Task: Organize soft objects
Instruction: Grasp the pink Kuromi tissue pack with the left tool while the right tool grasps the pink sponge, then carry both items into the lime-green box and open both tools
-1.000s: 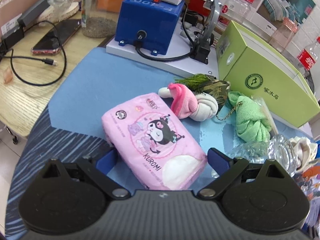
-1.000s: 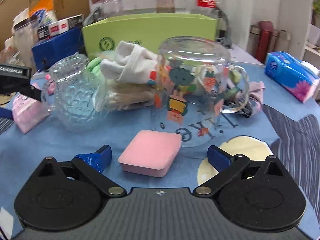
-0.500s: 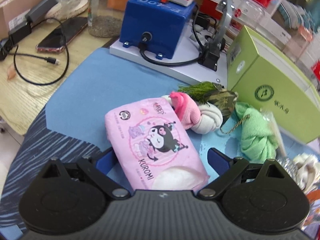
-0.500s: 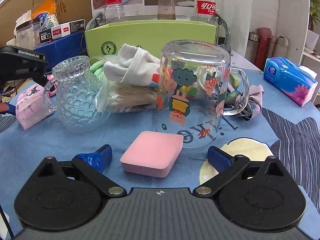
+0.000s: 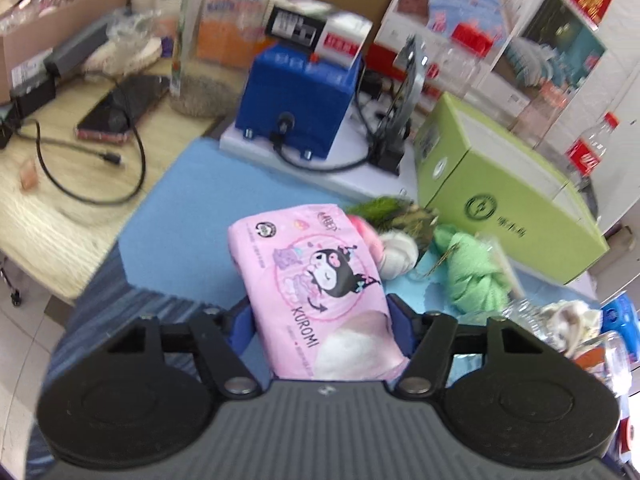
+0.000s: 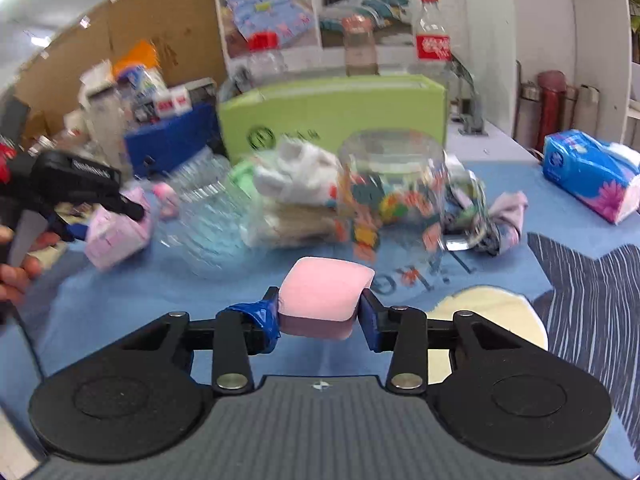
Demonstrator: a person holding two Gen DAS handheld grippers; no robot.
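A pink Kuromi tissue pack sits between the blue pads of my left gripper. The jaws are closing and both pads press its sides, holding it above the blue cloth. In the right wrist view, a pink sponge is squeezed between the pads of my right gripper, whose jaws are also closing. The sponge is raised a little off the cloth. The left gripper also shows there at the far left, held by a hand, with the tissue pack in it.
A pink-and-white sock and a green cloth lie before a green box. A blue machine stands behind. A printed glass mug, a glass jar, white cloth and a blue tissue pack crowd the table.
Both grippers have closed, the left on the tissue pack and the right on the pink sponge. Each has risen slightly with its object, and both views have tilted upward.
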